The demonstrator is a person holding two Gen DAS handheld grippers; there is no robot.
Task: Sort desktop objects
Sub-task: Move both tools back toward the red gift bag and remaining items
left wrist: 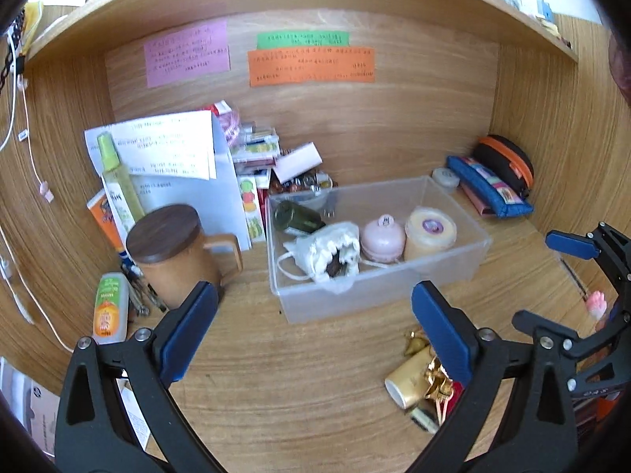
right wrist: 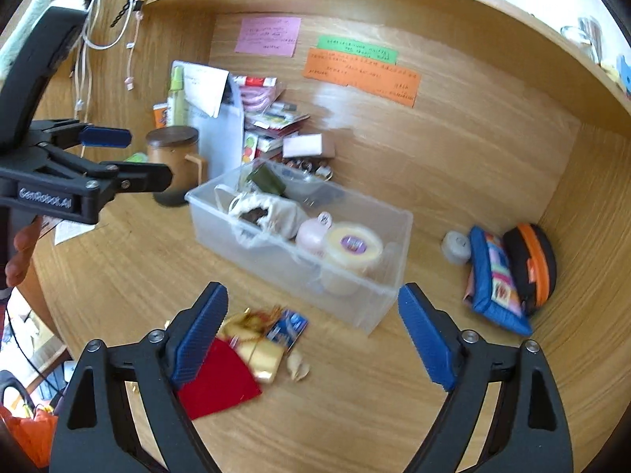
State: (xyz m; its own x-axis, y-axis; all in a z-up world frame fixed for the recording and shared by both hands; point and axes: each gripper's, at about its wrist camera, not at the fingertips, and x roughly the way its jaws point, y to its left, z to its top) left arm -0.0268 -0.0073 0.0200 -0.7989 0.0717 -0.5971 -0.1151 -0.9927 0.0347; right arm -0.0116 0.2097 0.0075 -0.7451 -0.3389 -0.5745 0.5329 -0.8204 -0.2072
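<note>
A clear plastic box [left wrist: 378, 287] [right wrist: 355, 307] sits mid-desk. It holds a white drawstring pouch [left wrist: 331, 250], a pink round case [left wrist: 383, 238], a yellow tub [left wrist: 430, 232] and a dark green bottle [left wrist: 297, 216]. In front of it lies a small pile: a gold tube [left wrist: 410, 378] [right wrist: 264, 358], gold ornaments, a red cloth [right wrist: 221, 384] and a blue packet [right wrist: 287, 329]. My left gripper [left wrist: 315, 327] is open and empty above the desk, left of the pile. My right gripper [right wrist: 313, 331] is open and empty over the pile; it also shows in the left wrist view [left wrist: 552, 280].
A brown lidded mug [left wrist: 173, 254] stands left of the box, with bottles, papers and packets behind it. A blue pouch [right wrist: 495, 282], a black-orange case [right wrist: 530, 264] and a small white jar [right wrist: 455, 247] lie at the right wall. Cables hang at left.
</note>
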